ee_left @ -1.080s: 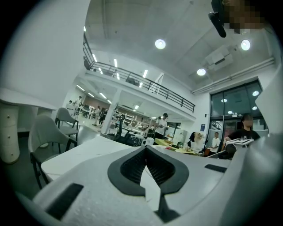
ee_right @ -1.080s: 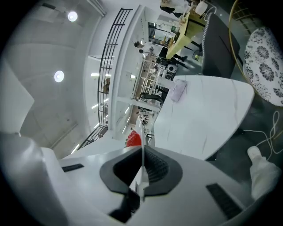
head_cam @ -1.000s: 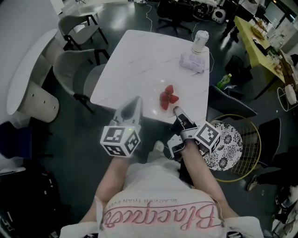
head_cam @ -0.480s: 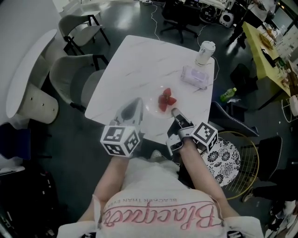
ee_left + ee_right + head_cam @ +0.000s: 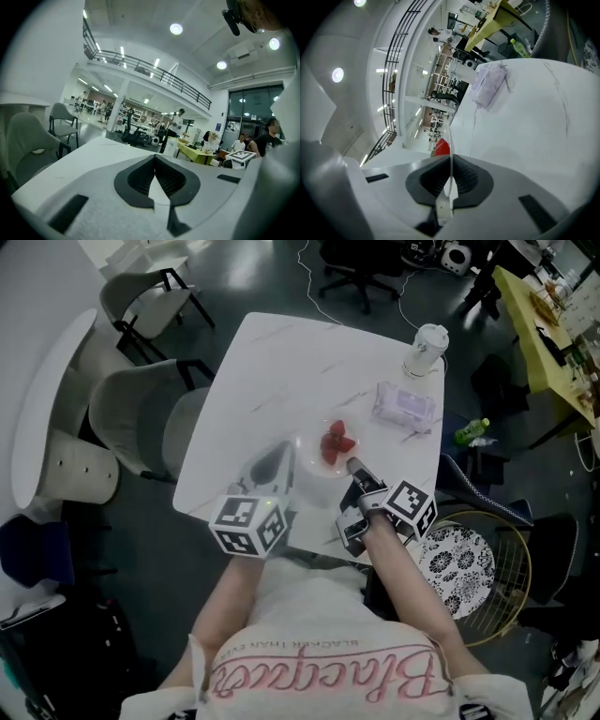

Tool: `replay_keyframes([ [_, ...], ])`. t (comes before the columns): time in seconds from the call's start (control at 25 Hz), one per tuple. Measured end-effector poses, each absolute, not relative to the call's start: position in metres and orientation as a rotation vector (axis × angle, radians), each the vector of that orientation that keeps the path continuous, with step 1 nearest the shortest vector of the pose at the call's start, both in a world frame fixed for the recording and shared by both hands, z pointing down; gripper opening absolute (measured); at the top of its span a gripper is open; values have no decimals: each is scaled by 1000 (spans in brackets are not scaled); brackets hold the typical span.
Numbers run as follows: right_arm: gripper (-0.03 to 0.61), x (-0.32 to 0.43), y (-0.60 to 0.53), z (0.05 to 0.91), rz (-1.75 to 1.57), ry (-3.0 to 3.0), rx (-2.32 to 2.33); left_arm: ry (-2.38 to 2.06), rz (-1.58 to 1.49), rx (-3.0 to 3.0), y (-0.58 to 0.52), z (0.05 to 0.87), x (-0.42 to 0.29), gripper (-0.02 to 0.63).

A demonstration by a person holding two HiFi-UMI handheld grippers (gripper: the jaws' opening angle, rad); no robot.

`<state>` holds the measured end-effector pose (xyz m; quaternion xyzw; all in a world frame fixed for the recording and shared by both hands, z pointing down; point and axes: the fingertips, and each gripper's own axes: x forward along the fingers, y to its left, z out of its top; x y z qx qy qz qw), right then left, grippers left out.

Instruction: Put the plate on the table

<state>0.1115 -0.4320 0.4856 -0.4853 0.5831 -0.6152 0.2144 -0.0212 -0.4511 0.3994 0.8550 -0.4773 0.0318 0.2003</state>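
Plate (image 5: 314, 465) of strawberries (image 5: 337, 442) hangs over the worktop's (image 5: 281, 371) near edge, rim clenched in my right claw (image 5: 353, 465), left claw (image 5: 272, 461) closed empty; I judge setting down and release remain.

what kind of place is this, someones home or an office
Most likely a big open-plan office or lab, not a home: a black swivel chair, a yellow desk, and a railed upper gallery over rows of workstations.
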Motion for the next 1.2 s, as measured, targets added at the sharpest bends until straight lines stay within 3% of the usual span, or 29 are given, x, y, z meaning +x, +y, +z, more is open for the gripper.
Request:
replay_keyframes([
  [0.6,11,89,-534,573,-1712,1626,-1421,-1252,204,2312,-544,468,-33,2],
  [1.2,12,90,-525,616,-1806,1667,-1649,-1245,248,2237,-560,508,-43,2],
])
